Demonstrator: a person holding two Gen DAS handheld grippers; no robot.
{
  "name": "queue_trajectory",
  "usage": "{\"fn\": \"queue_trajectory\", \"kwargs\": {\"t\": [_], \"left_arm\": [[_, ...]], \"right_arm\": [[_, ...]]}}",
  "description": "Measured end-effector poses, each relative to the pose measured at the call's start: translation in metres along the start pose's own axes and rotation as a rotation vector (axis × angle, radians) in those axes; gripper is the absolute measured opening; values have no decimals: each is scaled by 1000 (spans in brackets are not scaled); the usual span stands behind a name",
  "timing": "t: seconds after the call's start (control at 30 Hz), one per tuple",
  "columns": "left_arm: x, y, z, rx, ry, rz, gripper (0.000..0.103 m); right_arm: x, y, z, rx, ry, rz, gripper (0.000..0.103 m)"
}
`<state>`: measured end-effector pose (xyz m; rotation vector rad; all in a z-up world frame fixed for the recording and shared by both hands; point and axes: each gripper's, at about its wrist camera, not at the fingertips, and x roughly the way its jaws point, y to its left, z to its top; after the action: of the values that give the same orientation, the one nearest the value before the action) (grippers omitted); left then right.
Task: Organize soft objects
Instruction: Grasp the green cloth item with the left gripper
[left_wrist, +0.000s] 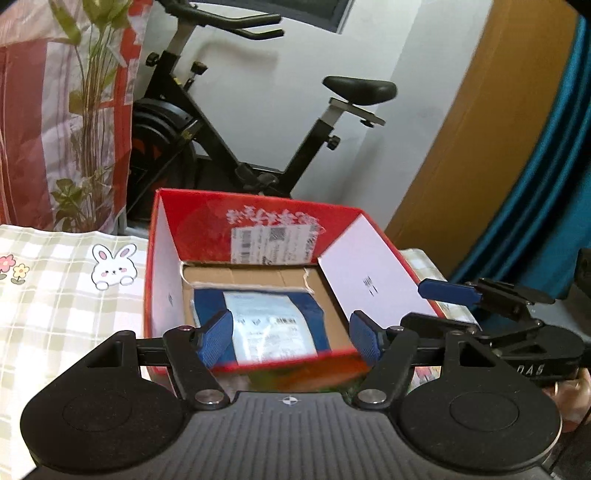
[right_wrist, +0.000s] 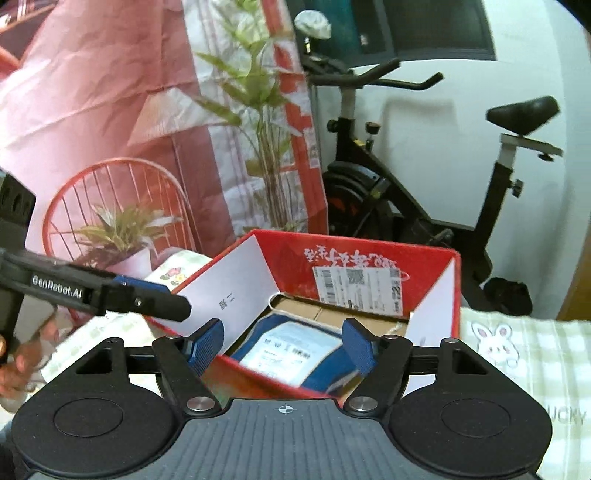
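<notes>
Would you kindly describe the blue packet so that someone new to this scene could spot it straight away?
Look in front of the black exercise bike for the open red cardboard box standing on the checked bunny-print cloth. On its brown floor lies the blue packet, the only thing visible inside. Its soft blue wrapping and large pale printed label set it apart from the box's red and white flaps.

I see a black exercise bike (left_wrist: 236, 122) standing against a white wall (left_wrist: 273, 74). Left of the bike hangs a red and white printed backdrop (right_wrist: 110, 92) showing plants and a wire chair. Right of the bike are a brown wooden panel (left_wrist: 480, 122) and 1 teal curtain (left_wrist: 546, 177). Above the bike sits a dark window (right_wrist: 436, 29).
</notes>
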<state>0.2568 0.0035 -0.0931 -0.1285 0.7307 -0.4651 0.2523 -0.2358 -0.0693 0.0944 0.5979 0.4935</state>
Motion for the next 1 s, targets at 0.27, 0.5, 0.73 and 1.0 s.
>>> {"fn": "queue_trajectory", "kwargs": {"t": [0.27,0.5,0.73,1.0], "left_arm": [[14,-18,-32,-29,63,-61,60],[47,-37,-46,-26,147,-106,57],[85,-51,-50,-72,226,-164,52],[112,-54,-53,-74,271,-167,52]], "right_arm": [[-24,-3,-50,24,16,-57,66],[-13,-12,-92,26,105,-103,65],[2,-24,-109,61,148,-89,63],[14,-29,-114,116,142,-47,56]]}}
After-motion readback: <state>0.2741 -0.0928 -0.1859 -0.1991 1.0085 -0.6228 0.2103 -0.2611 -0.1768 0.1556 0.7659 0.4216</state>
